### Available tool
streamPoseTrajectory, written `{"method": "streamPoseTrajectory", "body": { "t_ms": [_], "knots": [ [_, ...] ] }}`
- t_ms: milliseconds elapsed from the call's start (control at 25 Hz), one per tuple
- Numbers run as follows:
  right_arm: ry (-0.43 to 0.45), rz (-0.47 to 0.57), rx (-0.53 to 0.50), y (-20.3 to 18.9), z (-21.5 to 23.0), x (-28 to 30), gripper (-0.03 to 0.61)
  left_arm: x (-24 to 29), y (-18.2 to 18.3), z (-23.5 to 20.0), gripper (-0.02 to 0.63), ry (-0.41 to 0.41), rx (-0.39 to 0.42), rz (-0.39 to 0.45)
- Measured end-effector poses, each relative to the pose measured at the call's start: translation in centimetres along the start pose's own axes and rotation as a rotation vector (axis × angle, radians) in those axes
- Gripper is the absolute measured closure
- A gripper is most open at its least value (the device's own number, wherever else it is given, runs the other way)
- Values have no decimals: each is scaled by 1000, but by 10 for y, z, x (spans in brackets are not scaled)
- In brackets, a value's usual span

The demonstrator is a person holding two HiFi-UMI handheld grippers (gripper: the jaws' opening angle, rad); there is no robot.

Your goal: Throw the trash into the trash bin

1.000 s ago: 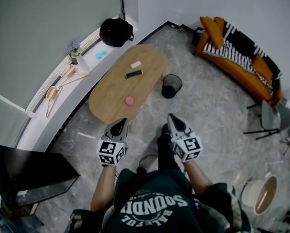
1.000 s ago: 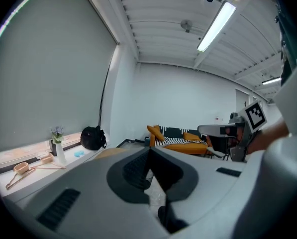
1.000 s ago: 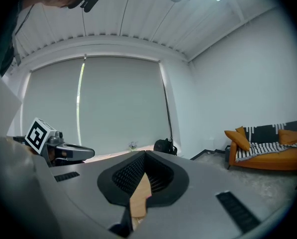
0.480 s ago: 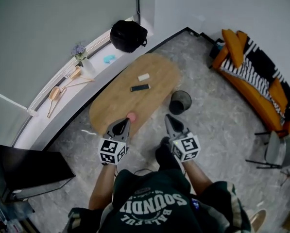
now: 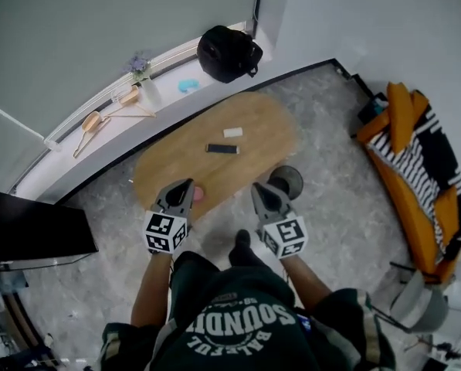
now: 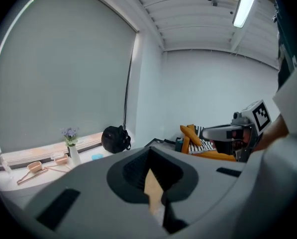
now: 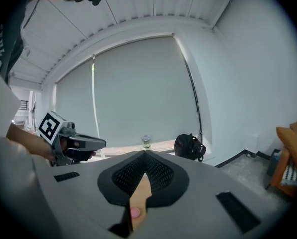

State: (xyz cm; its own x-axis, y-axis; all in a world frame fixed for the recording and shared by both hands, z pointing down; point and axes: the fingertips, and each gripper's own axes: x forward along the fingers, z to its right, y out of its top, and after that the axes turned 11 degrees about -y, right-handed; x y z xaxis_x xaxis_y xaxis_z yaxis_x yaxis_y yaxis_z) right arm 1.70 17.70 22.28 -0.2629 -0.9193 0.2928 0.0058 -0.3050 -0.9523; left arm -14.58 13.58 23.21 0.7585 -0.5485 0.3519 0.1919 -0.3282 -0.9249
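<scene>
Table (image 5: 265,126) is a smooth oval wood slab, long axis running near-left to far-right, sitting on a grey speckled stone-look floor (image 5: 330,137).

Three loose bits lie on top:
- A small white block (image 5: 232,132) around the middle.
- A flat black bar (image 5: 222,148) just nearer than the block. Both lie with their long side roughly left-right, and the block tips up a touch at its right end.
- A little round pink disc (image 5: 198,195), matte, no real long axis. It sits alone at the near-left end of the table, well apart from the other two.

Bin (image 5: 286,181) is a round black mesh can standing upright on the floor, mouth up, just beside the table's near-right edge.

Left gripper (image 5: 185,185) has its grey jaws pinched together to a point with nothing in them. Its tip is right next to the pink disc, but I can't tell if it touches. Right gripper (image 5: 258,190) is the same deal, jaws fully together and empty, with its tip just near-left of the bin. Through the gap behind its ribbed pads, its own view shows a strip of wood and the pink disc.

Far side has a pale ledge (image 5: 99,107) with a soft black backpack (image 5: 228,52).
</scene>
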Motion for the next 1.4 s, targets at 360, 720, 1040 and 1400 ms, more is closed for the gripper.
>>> {"method": "streamPoseTrajectory", "body": {
  "t_ms": [360,720,1040,1400],
  "knots": [
    [145,-44,-53,5,5,60,580,27,2,-46,614,95,-70,-5],
    [229,-90,-85,-8,-44,142,579,45,-23,-112,614,102,-106,-17],
    [312,-130,-96,-28,-74,204,578,59,-57,-142,614,117,-175,-46],
    [431,-267,-93,-124,-78,263,577,86,-113,-170,614,202,-214,-63]
  ]
}}
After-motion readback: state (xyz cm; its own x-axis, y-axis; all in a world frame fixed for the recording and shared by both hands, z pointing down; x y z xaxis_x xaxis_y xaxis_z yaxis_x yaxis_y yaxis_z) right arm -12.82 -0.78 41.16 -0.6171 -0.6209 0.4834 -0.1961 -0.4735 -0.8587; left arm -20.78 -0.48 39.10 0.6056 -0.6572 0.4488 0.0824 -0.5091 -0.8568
